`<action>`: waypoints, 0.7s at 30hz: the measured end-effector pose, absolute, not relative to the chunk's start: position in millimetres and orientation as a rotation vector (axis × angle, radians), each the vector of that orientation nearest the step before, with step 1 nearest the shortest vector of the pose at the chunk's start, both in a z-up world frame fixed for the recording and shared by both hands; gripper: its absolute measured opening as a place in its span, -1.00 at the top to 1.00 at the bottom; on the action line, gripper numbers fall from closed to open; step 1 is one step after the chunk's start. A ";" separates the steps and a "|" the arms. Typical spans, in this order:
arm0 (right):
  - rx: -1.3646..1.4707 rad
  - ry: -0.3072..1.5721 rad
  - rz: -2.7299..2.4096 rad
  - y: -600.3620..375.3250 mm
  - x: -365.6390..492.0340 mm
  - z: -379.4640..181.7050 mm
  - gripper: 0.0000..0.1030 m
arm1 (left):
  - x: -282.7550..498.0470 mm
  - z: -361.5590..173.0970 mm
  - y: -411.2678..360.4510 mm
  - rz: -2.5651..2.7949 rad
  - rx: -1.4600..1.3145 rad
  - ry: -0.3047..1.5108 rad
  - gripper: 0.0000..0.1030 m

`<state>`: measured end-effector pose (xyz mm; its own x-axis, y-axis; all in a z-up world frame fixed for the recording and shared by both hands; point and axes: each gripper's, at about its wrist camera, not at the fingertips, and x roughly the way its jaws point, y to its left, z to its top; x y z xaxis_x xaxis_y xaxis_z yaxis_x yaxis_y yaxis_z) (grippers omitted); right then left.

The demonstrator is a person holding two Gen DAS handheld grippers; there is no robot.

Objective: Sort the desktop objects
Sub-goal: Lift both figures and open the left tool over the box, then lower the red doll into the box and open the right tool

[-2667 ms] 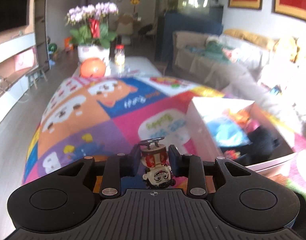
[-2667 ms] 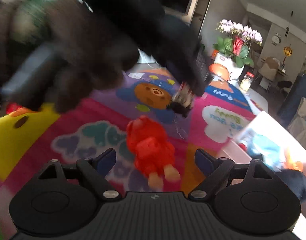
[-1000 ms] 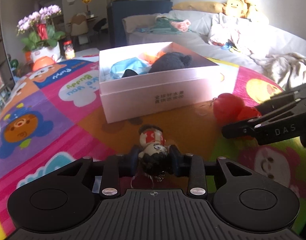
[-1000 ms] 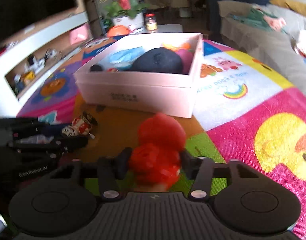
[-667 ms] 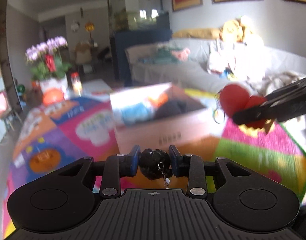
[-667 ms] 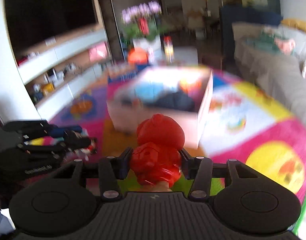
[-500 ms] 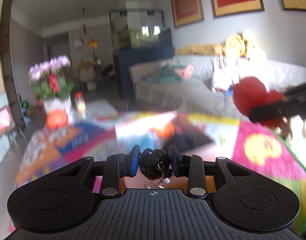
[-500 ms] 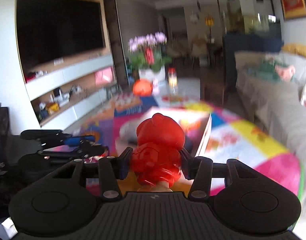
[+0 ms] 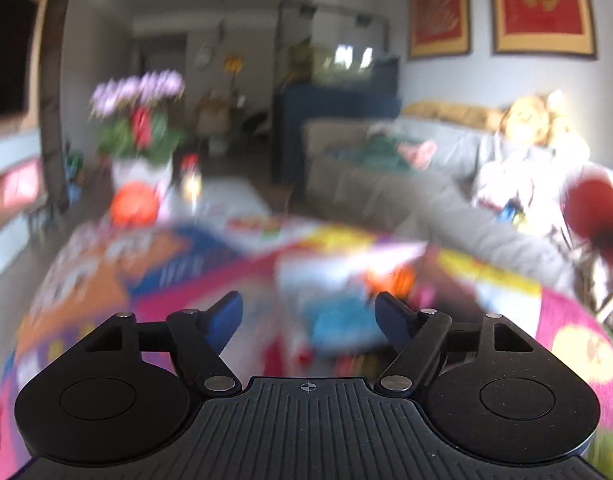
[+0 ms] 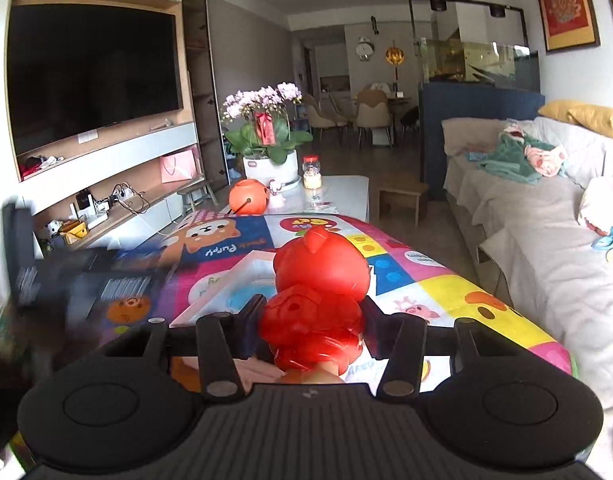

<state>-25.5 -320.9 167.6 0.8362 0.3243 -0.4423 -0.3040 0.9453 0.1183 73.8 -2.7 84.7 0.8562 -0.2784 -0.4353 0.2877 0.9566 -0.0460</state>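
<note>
My left gripper [image 9: 308, 312] is open and empty, held above the white box [image 9: 306, 276], which is blurred; blue and orange things lie inside it. The small doll figure it held is not visible. My right gripper [image 10: 310, 322] is shut on a red plastic toy figure [image 10: 318, 280] and holds it in the air over the near edge of the white box [image 10: 230, 284]. The red toy also shows blurred at the right edge of the left wrist view [image 9: 594, 208]. The left gripper shows as a dark blur at the left of the right wrist view [image 10: 66, 280].
A colourful cartoon mat [image 10: 426, 280] covers the table. A flower pot [image 10: 266, 160], an orange ball [image 10: 248, 196] and a jar [image 10: 312, 172] stand at the far end. A sofa [image 10: 546, 208] runs along the right. A TV wall [image 10: 90, 72] is on the left.
My left gripper has opened and the small doll figure has left its jaws over the box. Both grippers rose from the mat; the right still holds the red toy.
</note>
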 end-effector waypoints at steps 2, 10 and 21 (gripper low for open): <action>0.069 0.485 0.349 -316.1 -4.9 169.7 0.05 | 64.7 68.8 11.7 -0.287 0.004 0.495 -0.68; 0.243 0.630 0.357 -272.5 97.7 153.3 0.05 | 33.7 36.5 35.1 -0.308 -0.038 0.553 -0.88; 0.280 0.884 0.385 -221.0 117.6 89.7 0.05 | 28.8 25.6 37.5 -0.313 -0.076 0.554 -0.94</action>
